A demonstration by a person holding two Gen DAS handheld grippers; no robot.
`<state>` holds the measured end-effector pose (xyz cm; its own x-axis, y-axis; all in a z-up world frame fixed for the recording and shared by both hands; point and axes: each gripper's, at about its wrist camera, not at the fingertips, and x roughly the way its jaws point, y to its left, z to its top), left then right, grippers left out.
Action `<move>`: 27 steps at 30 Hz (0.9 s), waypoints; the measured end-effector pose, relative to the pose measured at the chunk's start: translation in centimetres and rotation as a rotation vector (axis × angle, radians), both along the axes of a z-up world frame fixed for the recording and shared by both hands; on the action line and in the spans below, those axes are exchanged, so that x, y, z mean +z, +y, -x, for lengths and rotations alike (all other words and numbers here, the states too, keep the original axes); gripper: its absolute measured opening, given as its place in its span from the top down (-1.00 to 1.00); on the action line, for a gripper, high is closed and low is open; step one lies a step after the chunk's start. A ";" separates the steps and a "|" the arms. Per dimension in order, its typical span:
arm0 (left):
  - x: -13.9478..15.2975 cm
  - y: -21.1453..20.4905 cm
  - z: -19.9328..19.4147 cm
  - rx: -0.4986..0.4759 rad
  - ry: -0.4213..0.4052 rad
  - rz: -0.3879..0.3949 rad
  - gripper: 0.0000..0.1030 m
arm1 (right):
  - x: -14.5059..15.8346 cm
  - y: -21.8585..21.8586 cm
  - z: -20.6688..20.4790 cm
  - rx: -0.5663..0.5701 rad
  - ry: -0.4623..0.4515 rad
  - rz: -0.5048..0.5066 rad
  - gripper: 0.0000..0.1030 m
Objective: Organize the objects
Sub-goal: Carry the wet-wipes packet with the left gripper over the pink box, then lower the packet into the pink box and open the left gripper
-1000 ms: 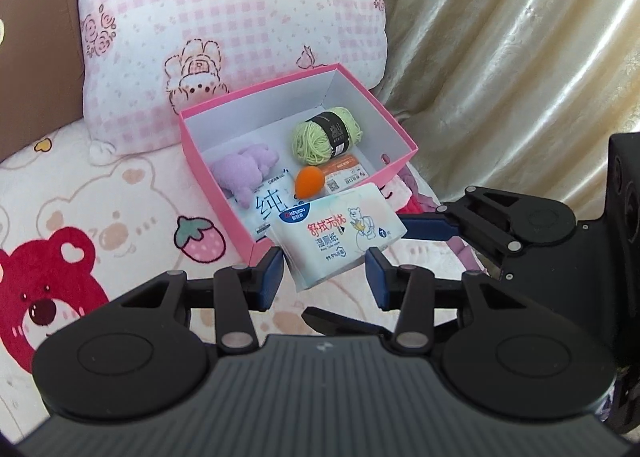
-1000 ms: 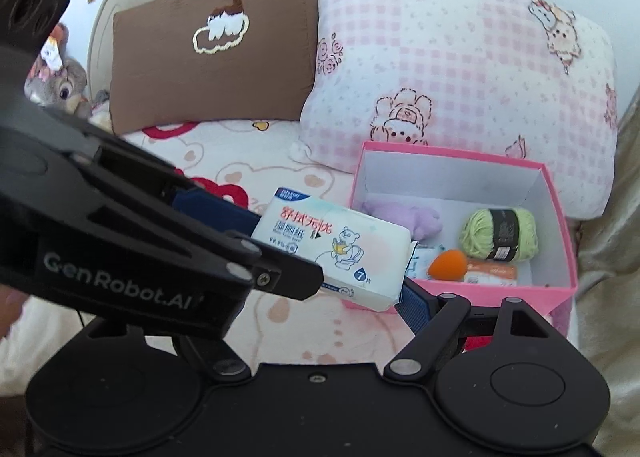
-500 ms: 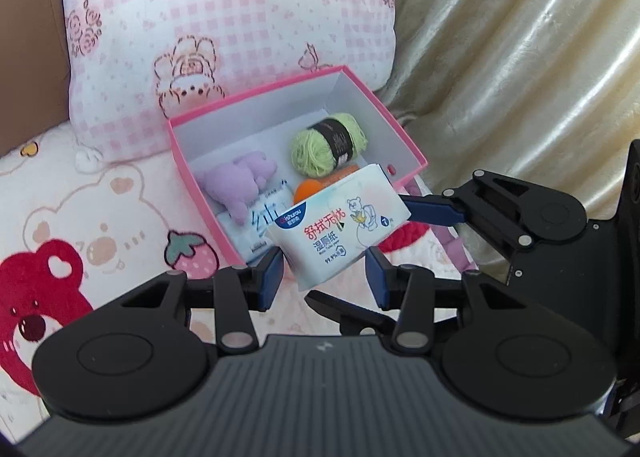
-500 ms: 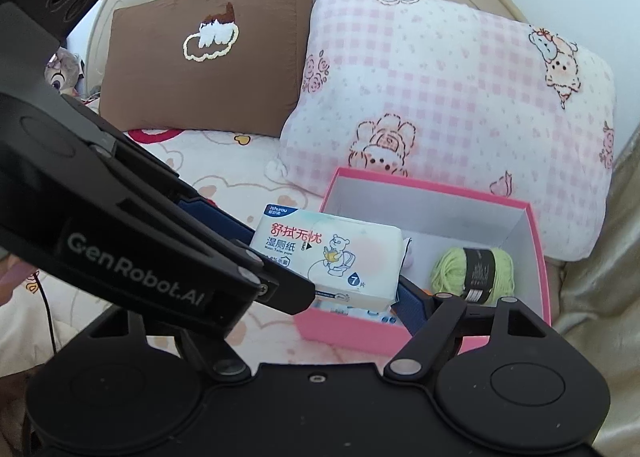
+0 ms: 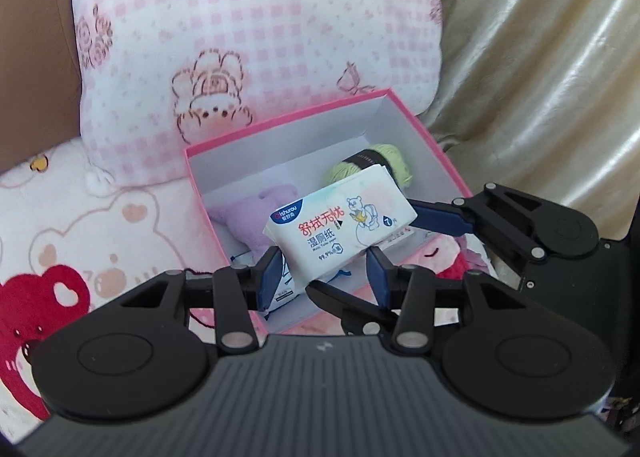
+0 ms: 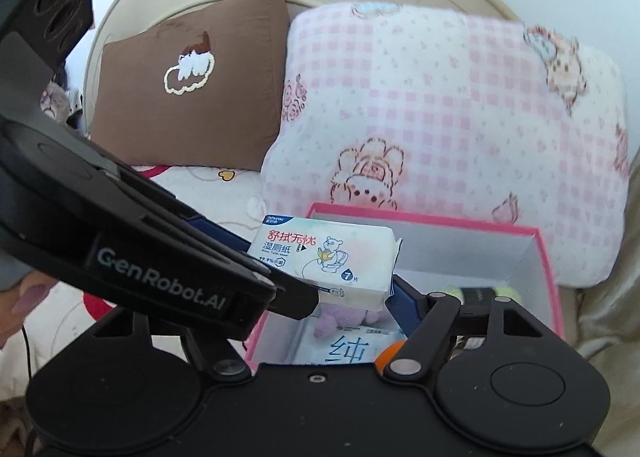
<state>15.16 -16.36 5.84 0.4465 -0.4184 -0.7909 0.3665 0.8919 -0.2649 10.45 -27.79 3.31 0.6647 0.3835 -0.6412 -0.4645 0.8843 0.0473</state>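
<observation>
While the wipes pack point(image 5: 340, 229) hangs over the open pink box point(image 5: 424, 137), both grippers share it so that it stays level above the clutter. Left gripper point(image 5: 324, 269): jaws narrow, pinching the pack's near end. Right gripper point(image 6: 352, 293): jaws closing across the pack. Green yarn point(image 5: 394, 161) lies at 1 o'clock, purple plush point(image 5: 248, 217) at 9.

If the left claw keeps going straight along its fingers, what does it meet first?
The wet wipes pack already sits between the left claw's fingers. Beyond it, probably the flat white packet on the floor of the pink box, though depth is unclear.
</observation>
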 end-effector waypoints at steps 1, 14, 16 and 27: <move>-0.5 -0.1 -0.5 0.007 0.014 0.002 0.15 | -0.3 -0.3 -0.5 -0.003 0.016 -0.018 -0.49; -7.4 -1.5 -5.8 0.077 0.166 -0.003 0.11 | -6.4 -1.9 -6.2 0.030 0.185 -0.048 -0.49; -8.1 -1.3 -6.0 0.091 0.183 0.003 0.11 | -7.1 -2.0 -6.7 0.027 0.206 -0.054 -0.49; -9.4 -2.2 -6.4 0.086 0.181 -0.034 0.16 | -8.8 -2.2 -7.9 0.058 0.219 -0.018 -0.49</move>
